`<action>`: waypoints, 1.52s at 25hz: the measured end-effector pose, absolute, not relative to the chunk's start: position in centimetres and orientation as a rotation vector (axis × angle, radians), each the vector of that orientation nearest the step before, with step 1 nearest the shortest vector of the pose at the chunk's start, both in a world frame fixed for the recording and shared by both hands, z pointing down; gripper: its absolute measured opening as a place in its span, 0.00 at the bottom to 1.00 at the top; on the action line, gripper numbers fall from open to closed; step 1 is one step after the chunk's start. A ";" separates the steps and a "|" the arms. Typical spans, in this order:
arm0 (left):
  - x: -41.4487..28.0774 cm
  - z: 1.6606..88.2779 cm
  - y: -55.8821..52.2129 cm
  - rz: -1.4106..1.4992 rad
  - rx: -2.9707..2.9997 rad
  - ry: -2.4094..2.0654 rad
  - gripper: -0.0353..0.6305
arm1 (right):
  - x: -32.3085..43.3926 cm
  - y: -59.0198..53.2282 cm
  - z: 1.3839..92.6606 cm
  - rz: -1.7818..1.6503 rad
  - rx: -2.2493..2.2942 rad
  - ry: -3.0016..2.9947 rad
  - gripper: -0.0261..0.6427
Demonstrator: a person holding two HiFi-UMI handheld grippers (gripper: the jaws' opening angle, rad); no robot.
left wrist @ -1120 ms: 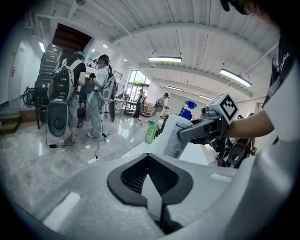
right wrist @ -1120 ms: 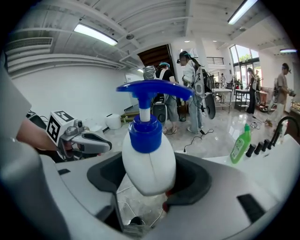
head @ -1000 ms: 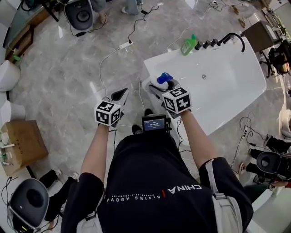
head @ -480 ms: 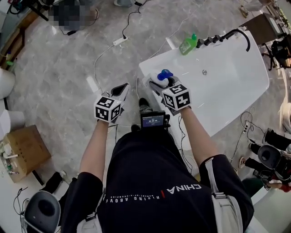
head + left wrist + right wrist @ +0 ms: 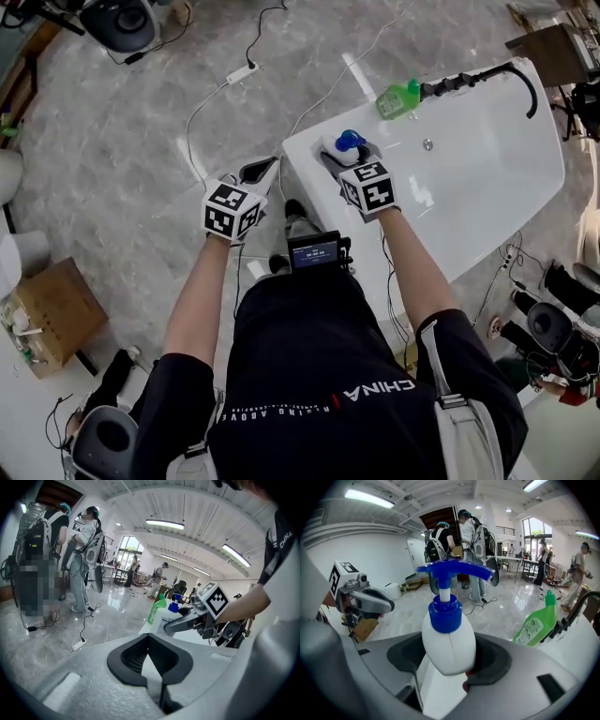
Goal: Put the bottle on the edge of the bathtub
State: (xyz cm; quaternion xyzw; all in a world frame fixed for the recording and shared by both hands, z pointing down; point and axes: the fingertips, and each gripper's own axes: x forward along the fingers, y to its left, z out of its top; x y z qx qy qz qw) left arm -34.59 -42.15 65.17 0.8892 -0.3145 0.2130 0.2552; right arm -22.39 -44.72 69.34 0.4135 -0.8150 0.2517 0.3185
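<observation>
- The right gripper (image 5: 337, 156) has its jaws spread wide around the body of a white bottle (image 5: 343, 145) with a blue pump head, and both pads press on its sides
- In the right gripper view the bottle (image 5: 448, 641) stands upright between the jaws of the right gripper (image 5: 449, 665), pump spout pointing sideways
- Seen from the head view, the bottle is over the near left corner of the white bathtub (image 5: 487, 164), at its rim; I cannot tell whether its base touches the rim
- The left gripper (image 5: 259, 172) is out over the marble floor (image 5: 122, 141), just beside the tub's left end and apart from it
- In the left gripper view, the pads of the left gripper (image 5: 149, 660) are pressed together with nothing between them
- A green bottle (image 5: 398, 98) lies on the tub's far rim, next to the black faucet (image 5: 487, 75), well apart from the held bottle
- On the floor lie a white power strip (image 5: 242, 73) with its cable and, at the left, a cardboard box (image 5: 47, 314)
</observation>
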 end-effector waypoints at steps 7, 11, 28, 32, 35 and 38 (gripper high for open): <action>-33.1 67.6 -42.6 0.573 2.390 -0.787 0.07 | -22.6 -46.6 73.1 0.656 1.138 -2.068 0.46; -31.8 70.0 -42.7 0.591 2.367 -0.754 0.07 | -22.4 -47.9 76.2 0.655 1.125 -2.049 0.46; -31.6 72.2 -41.8 0.619 2.321 -0.728 0.07 | -24.2 -48.7 77.9 0.434 1.072 -2.078 0.47; -31.9 71.5 -42.0 0.619 2.325 -0.733 0.07 | -24.2 -48.4 78.0 0.425 1.030 -2.070 0.59; -32.4 71.2 -41.9 0.623 2.323 -0.734 0.07 | -23.9 -48.1 77.7 0.427 1.022 -2.054 0.61; -33.3 70.4 -41.0 0.626 2.312 -0.741 0.07 | -23.3 -47.2 76.8 0.446 1.027 -2.033 0.61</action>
